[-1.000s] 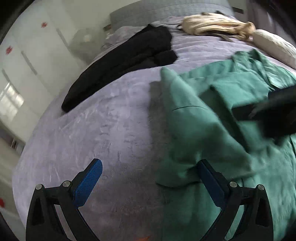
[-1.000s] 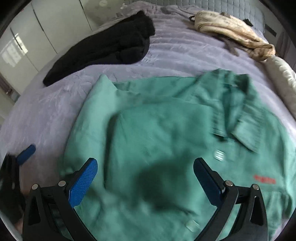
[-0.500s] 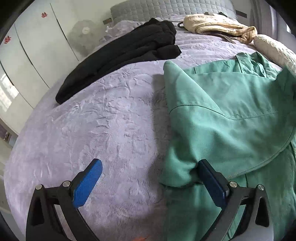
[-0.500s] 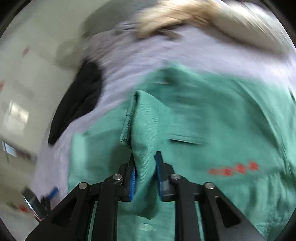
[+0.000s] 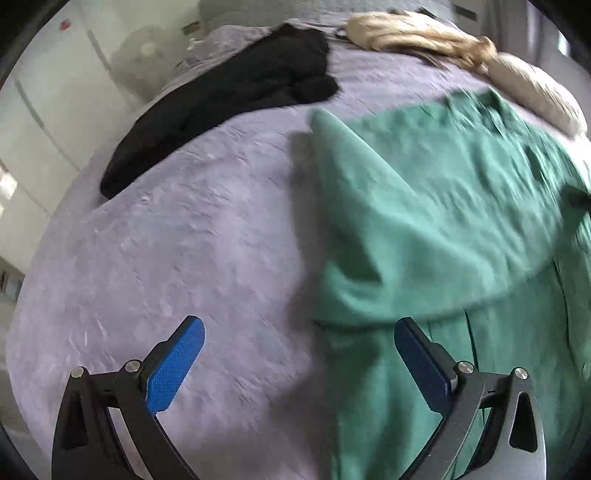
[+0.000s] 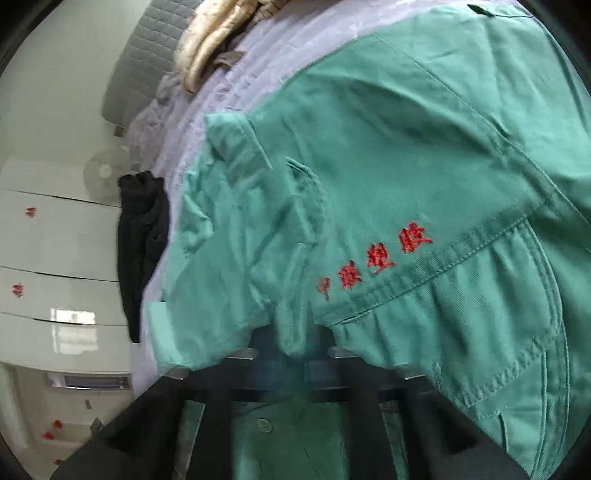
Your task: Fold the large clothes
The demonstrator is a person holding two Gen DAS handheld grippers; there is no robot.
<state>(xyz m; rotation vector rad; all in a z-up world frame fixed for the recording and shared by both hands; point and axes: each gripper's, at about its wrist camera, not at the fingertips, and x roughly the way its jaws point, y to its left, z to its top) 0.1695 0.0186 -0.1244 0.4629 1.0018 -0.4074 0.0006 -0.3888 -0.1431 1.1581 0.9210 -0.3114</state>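
Mid-fold on the green jacket (image 5: 443,206), spread over the purple bedspread (image 5: 184,240).
Left view: left gripper (image 5: 295,354) jaws apart at the hem (touching nothing). Right view: right gripper (image 6: 299,354) seemingly clamped on bunched jacket cloth; next, probably laying it flat.

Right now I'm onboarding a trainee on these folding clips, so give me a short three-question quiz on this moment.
1. True or false: the left gripper is clamped on the green jacket.
2. What is the right gripper shut on? A) the black garment B) the green jacket C) the beige garment
3. Fill in: the embroidered lettering on the jacket is ____ in colour.

Key: 1 false, its jaws stand wide open above the purple bedspread; 2 B; 3 red.
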